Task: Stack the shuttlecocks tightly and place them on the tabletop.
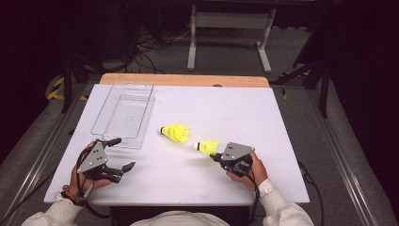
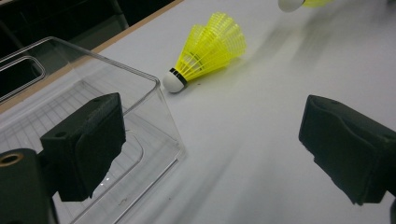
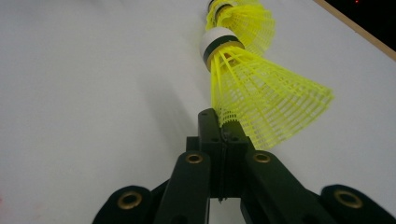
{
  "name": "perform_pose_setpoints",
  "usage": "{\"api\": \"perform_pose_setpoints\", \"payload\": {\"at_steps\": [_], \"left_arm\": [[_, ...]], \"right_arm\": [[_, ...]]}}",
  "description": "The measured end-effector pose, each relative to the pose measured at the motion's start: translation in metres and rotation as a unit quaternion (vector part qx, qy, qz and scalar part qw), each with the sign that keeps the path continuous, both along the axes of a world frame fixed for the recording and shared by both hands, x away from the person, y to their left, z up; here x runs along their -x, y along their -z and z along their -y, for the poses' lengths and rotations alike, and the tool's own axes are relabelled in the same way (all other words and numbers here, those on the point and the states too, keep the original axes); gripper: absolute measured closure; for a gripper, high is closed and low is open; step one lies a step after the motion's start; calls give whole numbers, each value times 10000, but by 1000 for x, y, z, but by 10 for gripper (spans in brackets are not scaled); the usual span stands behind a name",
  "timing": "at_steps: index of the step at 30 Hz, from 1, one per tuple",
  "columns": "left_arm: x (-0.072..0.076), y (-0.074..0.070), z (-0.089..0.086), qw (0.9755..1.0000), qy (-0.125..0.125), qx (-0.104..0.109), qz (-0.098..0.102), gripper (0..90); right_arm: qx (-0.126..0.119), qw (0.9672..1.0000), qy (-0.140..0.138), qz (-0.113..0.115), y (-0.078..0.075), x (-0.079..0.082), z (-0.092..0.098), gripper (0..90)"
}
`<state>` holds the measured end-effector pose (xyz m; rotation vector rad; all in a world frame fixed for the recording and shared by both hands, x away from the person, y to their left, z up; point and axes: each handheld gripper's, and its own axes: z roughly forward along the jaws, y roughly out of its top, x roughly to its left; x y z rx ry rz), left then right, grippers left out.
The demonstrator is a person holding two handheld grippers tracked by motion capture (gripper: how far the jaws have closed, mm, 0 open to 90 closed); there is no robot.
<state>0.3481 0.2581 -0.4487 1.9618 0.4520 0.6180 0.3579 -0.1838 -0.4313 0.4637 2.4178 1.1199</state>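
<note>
Right gripper (image 1: 217, 156) clenched on yellow plastic-skirted shuttlecock (image 1: 207, 146), lifted; left gripper (image 1: 123, 153) released beside clear plastic tray (image 1: 123, 114); next, likely carry to tray.

Yellow shuttlecock (image 1: 207, 146) with white cork, skirt edge pinched, off table.

Clear tray (image 1: 123, 115) sits at the white table's (image 1: 244, 113) far-left corner — empty; upright.
</note>
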Motion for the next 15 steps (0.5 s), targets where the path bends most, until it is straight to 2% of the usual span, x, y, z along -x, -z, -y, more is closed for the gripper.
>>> {"api": "perform_pose_setpoints", "payload": {"at_steps": [15], "left_arm": [[0,0,0,10000,1,10,3,80]], "right_arm": [[-126,9997,100,165,-5,-3,1,900]]}}
